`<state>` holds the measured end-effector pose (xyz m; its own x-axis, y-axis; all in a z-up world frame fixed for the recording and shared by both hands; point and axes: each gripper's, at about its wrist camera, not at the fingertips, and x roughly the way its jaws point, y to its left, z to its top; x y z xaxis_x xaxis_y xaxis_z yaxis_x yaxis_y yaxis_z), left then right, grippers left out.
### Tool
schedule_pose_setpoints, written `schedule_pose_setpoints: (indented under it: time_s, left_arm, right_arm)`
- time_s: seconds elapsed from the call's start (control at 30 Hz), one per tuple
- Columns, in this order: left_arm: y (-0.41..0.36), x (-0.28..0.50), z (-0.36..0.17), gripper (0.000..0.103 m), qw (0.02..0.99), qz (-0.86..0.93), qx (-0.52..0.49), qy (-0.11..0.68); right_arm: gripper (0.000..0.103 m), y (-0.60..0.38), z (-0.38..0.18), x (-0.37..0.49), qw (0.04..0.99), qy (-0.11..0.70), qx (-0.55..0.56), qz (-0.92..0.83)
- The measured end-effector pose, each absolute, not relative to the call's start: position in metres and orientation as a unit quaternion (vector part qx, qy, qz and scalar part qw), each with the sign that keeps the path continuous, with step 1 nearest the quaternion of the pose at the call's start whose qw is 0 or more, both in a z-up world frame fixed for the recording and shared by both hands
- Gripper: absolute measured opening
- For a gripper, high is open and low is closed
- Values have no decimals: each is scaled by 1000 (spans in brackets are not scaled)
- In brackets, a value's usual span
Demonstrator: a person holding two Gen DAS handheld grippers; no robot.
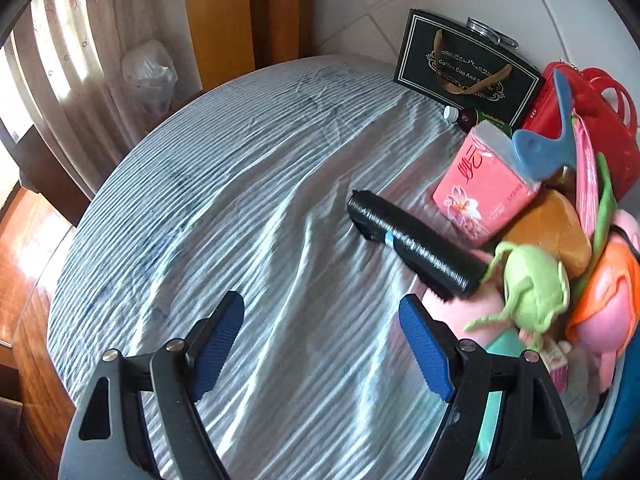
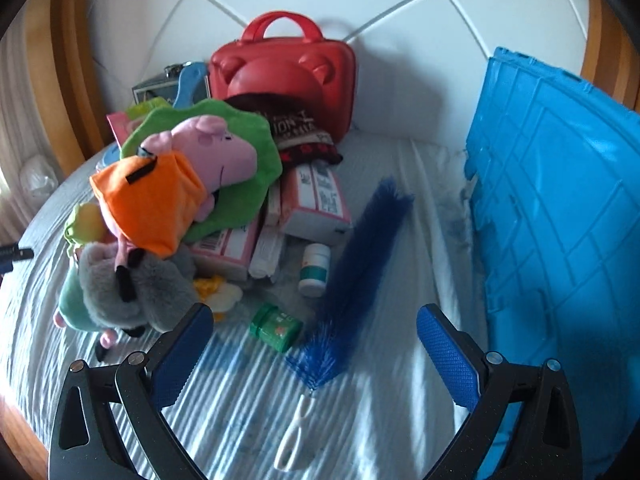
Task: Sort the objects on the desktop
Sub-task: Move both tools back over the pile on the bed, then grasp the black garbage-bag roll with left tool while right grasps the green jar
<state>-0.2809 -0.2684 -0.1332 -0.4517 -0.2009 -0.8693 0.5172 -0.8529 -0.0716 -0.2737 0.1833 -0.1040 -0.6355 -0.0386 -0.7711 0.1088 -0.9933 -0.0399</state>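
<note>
**Two open grippers over a messy bed**

The left gripper [image 1: 322, 326] points down at a slant over the striped bedsheet [image 1: 248, 184]. Its jaws are wide apart and nothing is between them. A black roll [image 1: 412, 244] lies on the sheet just ahead and to the right of it. The roll is long, round and shiny, with a small blue band. Behind it stands a soft pink tissue pack [image 1: 486, 184], and a flat black gift bag [image 1: 468, 70] leans by the wall.

The right gripper [image 2: 314, 330] also tips down, with its jaws wide and empty. A blue brush [image 2: 360, 260] lies between and just beyond its fingers. The brush is long and fuzzy, with a white plastic handle [image 2: 294, 436] close to the camera. A little green jar [image 2: 276, 326] lies on its side next to the brush. A white bottle [image 2: 316, 268] stands near it. To the left is a heap of soft toys, with a pink pig toy [image 2: 212, 148] on top. A hard red case [image 2: 284, 68] stands at the back. A blue plastic crate [image 2: 560, 208] fills the right side.
</note>
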Motion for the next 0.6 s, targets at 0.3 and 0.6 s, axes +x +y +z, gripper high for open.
schedule_pose_setpoints:
  time_s: [0.3, 0.6]
  left_arm:
    - [-265, -393, -174, 80, 157, -815, 525, 186]
    - [-266, -370, -220, 35, 142, -791, 577, 147]
  right_arm:
    - [103, 183, -139, -305, 28, 34, 468, -883]
    - [103, 180, -162, -324, 35, 31, 491, -870]
